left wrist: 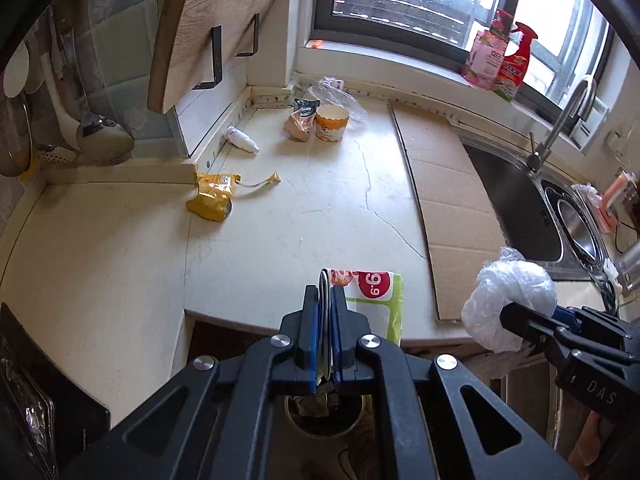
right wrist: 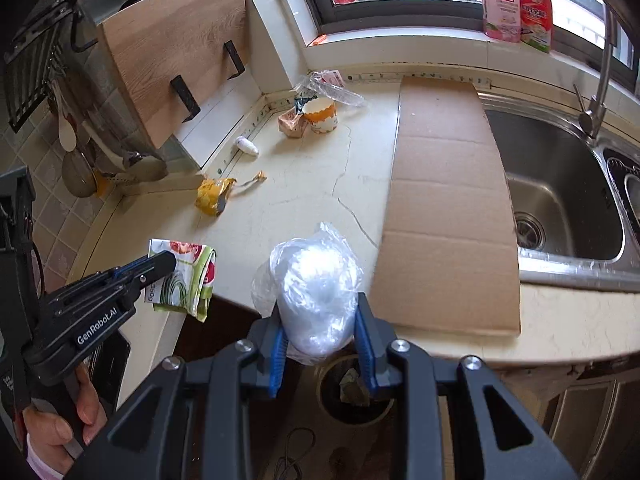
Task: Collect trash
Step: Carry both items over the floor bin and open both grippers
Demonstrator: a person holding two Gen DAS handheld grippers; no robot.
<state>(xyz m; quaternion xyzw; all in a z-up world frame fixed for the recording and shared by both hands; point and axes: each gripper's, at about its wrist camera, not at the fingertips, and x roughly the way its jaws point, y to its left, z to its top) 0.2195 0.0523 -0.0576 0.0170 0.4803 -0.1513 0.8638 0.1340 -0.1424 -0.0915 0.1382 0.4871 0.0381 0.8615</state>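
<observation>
My left gripper (left wrist: 325,292) is shut on a green and white snack wrapper (left wrist: 374,300), held over the counter's front edge; it also shows in the right wrist view (right wrist: 184,276). My right gripper (right wrist: 320,304) is shut on a crumpled clear plastic bag (right wrist: 316,280), seen in the left wrist view (left wrist: 508,296) too. A round trash bin (right wrist: 356,392) stands on the floor below both grippers, with trash inside. On the counter lie a yellow wrapper (left wrist: 212,196), a small white bottle (left wrist: 242,140), a paper cup (left wrist: 331,122), a tan packet (left wrist: 298,124) and a clear plastic wrapper (left wrist: 336,94).
A cardboard sheet (right wrist: 448,208) covers the counter beside the steel sink (right wrist: 560,196) with its tap (right wrist: 596,112). A wooden board (right wrist: 168,48) and hanging utensils (left wrist: 80,128) are at the left wall. Cleaning bottles (left wrist: 504,56) stand on the window sill.
</observation>
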